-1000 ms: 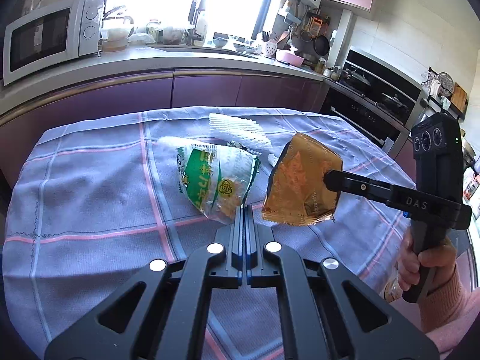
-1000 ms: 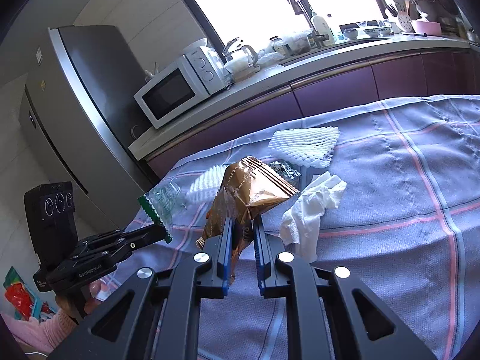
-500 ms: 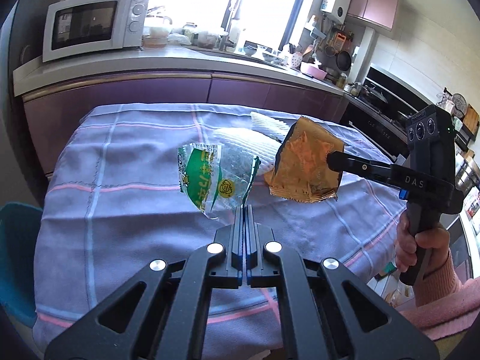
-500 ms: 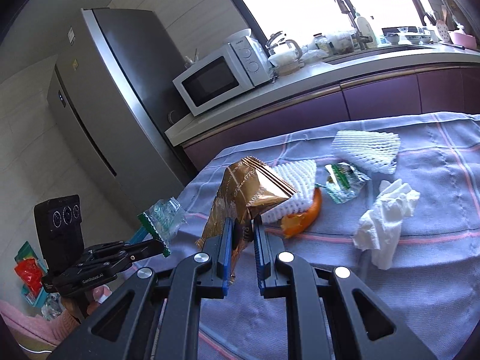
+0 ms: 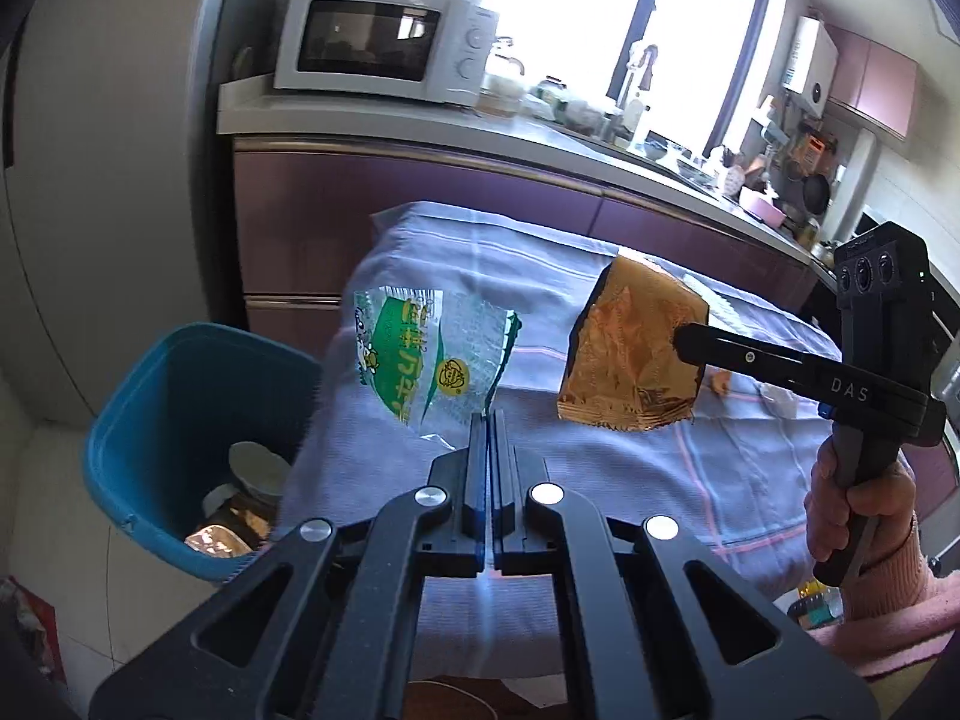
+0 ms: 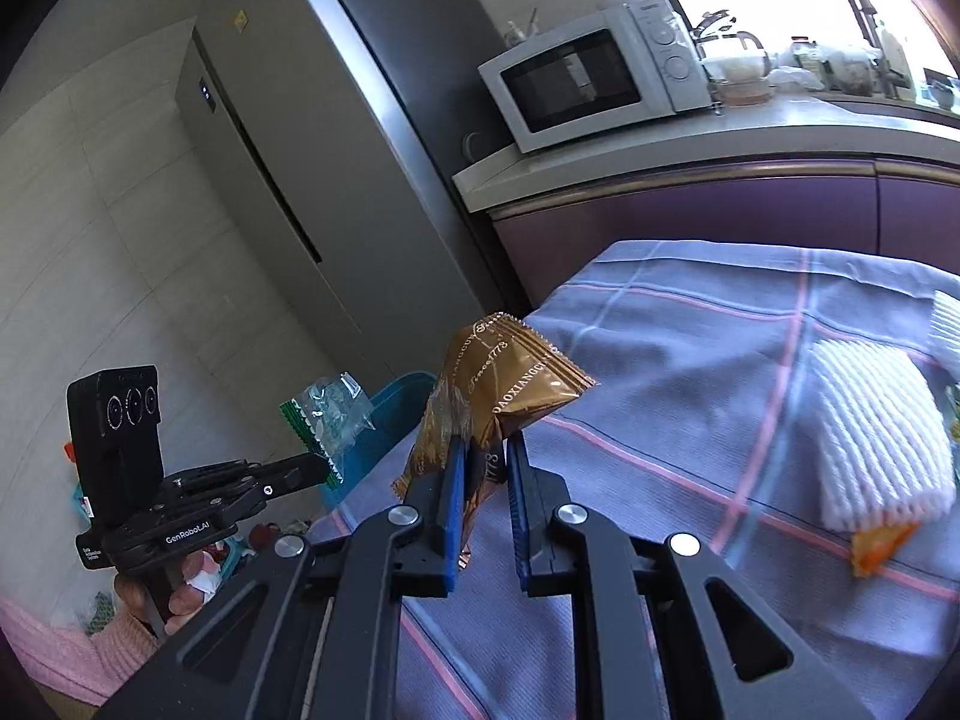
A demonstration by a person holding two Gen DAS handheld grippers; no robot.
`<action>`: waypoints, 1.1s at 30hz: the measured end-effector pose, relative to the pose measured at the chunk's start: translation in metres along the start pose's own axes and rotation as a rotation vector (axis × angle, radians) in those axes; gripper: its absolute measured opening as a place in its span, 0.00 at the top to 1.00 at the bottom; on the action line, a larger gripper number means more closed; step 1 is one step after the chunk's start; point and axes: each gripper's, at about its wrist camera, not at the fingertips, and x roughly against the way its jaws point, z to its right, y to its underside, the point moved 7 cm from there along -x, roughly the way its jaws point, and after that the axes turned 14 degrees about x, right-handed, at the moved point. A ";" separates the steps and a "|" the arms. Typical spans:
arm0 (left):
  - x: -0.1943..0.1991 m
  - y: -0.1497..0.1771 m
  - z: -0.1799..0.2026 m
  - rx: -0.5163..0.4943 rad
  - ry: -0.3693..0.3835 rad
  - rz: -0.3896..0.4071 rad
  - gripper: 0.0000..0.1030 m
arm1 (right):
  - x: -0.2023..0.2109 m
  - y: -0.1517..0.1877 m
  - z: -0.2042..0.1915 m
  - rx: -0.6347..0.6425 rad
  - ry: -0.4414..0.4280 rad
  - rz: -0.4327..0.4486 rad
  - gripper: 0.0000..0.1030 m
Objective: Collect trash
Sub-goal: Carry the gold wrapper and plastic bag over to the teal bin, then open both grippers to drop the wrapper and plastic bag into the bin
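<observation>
1. A clear wrapper with green print (image 5: 429,354) is pinched by its lower edge in the clenched left gripper (image 5: 487,420). It stands up from the fingertips, its long axis running upward and leaning a little to the left, above the near corner of the table.
2. A brown-gold foil wrapper (image 6: 492,402) is clamped in the right gripper (image 6: 485,450), whose jaws are nearly closed on its lower part. Its long axis rises from the jaws, with the printed top end tilted toward the right. In the left wrist view it hangs in the air over the checked tablecloth (image 5: 630,480).
3. Two wrappers are held, one per gripper, well apart from each other.
4. One blue waste bin (image 5: 180,396) stands on the floor just beside the table's corner, below and left of the green wrapper. A few discarded items lie inside, among them a gold foil piece (image 5: 219,537).
5. On the cloth one white foam net (image 6: 876,438) is seen lying over an orange scrap (image 6: 882,543); the edge of a second net shows at the right border.
6. One microwave (image 5: 384,42) stands on the counter behind.
</observation>
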 end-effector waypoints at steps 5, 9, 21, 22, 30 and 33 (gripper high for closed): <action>0.013 -0.014 -0.052 0.057 -0.083 0.030 0.99 | -0.036 -0.017 -0.026 0.053 -0.058 -0.037 0.88; 0.014 -0.022 -0.090 0.124 -0.142 0.040 0.99 | -0.061 -0.028 -0.046 0.105 -0.084 -0.067 0.88; -0.017 -0.029 -0.150 0.228 -0.208 0.003 0.99 | -0.143 -0.031 -0.086 0.207 -0.109 -0.209 0.88; -0.019 -0.028 -0.152 0.233 -0.212 -0.001 0.99 | -0.148 -0.029 -0.088 0.214 -0.111 -0.223 0.88; -0.041 -0.025 -0.169 0.252 -0.248 -0.051 0.99 | -0.187 -0.020 -0.095 0.230 -0.100 -0.314 0.88; -0.049 -0.024 -0.175 0.263 -0.255 -0.066 0.99 | -0.195 -0.016 -0.098 0.223 -0.115 -0.334 0.88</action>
